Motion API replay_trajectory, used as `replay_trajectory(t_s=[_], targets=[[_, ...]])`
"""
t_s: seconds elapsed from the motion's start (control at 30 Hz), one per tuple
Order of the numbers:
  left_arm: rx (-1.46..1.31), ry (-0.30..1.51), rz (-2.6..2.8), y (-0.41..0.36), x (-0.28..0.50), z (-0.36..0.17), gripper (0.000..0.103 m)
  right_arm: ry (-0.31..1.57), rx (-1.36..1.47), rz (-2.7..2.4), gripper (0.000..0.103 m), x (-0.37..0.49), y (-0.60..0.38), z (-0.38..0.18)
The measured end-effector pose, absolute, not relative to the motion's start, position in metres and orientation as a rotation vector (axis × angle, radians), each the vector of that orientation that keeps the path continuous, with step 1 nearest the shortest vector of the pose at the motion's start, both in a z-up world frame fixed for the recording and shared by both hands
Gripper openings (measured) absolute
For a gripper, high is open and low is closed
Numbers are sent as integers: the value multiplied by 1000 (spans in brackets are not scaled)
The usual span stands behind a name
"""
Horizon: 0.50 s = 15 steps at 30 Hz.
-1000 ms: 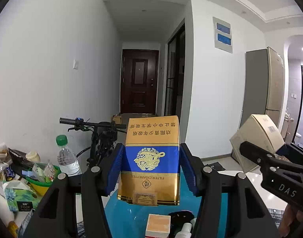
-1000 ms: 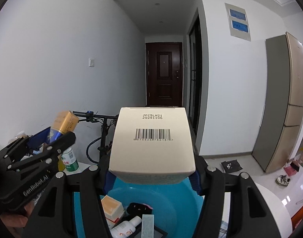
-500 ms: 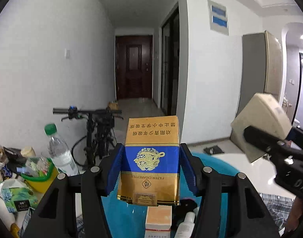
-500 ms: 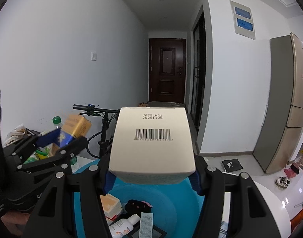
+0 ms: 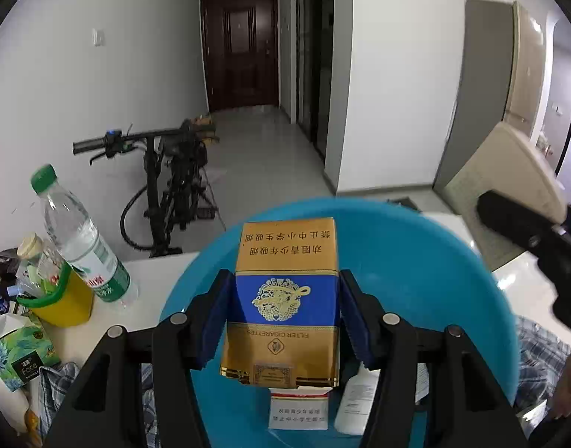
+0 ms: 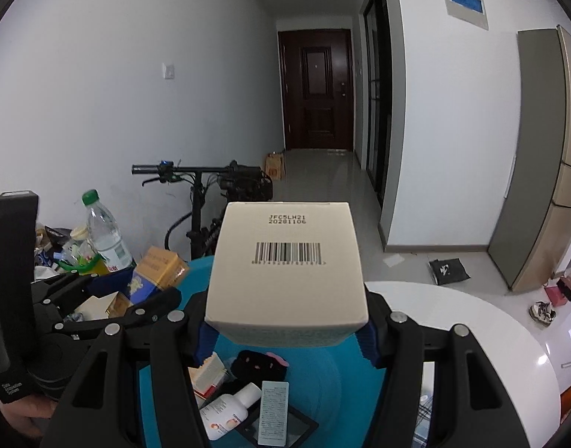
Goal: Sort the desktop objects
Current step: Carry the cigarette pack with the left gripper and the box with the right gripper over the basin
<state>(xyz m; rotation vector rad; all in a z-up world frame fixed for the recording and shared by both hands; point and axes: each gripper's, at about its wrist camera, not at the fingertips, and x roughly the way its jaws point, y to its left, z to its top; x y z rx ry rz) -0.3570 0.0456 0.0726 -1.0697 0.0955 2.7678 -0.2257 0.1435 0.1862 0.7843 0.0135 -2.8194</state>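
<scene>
My left gripper (image 5: 285, 313) is shut on a gold and blue cigarette pack (image 5: 283, 298), held over the blue plastic basin (image 5: 453, 261). My right gripper (image 6: 285, 321) is shut on a white box with a barcode (image 6: 287, 261), also above the basin (image 6: 330, 373). The left gripper with its pack (image 6: 156, 272) shows at the left of the right wrist view, and the white box (image 5: 509, 175) at the right of the left wrist view. In the basin lie a small orange-white box (image 6: 209, 373), a white bottle (image 6: 229, 410), a black item (image 6: 259, 366) and a flat dark packet (image 6: 278, 422).
On the white table's left stand a water bottle with a green cap (image 5: 76, 239), a yellow-green cup of clutter (image 5: 58, 298) and a tissue pack (image 5: 16, 351). Checked cloth (image 5: 535, 354) lies under the basin. A bicycle (image 5: 169, 183) stands behind the table.
Both grippers have tipped downward and sunk toward the basin, which now fills more of each view. The left gripper came closer to the right one. Both grips are unchanged.
</scene>
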Motion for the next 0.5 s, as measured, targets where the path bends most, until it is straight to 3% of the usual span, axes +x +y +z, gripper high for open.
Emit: replay_trajectory(t_s=[0.5], targets=[[-1293, 66, 2499, 67, -376, 30, 58, 17, 838, -2799, 59, -239, 146, 178]])
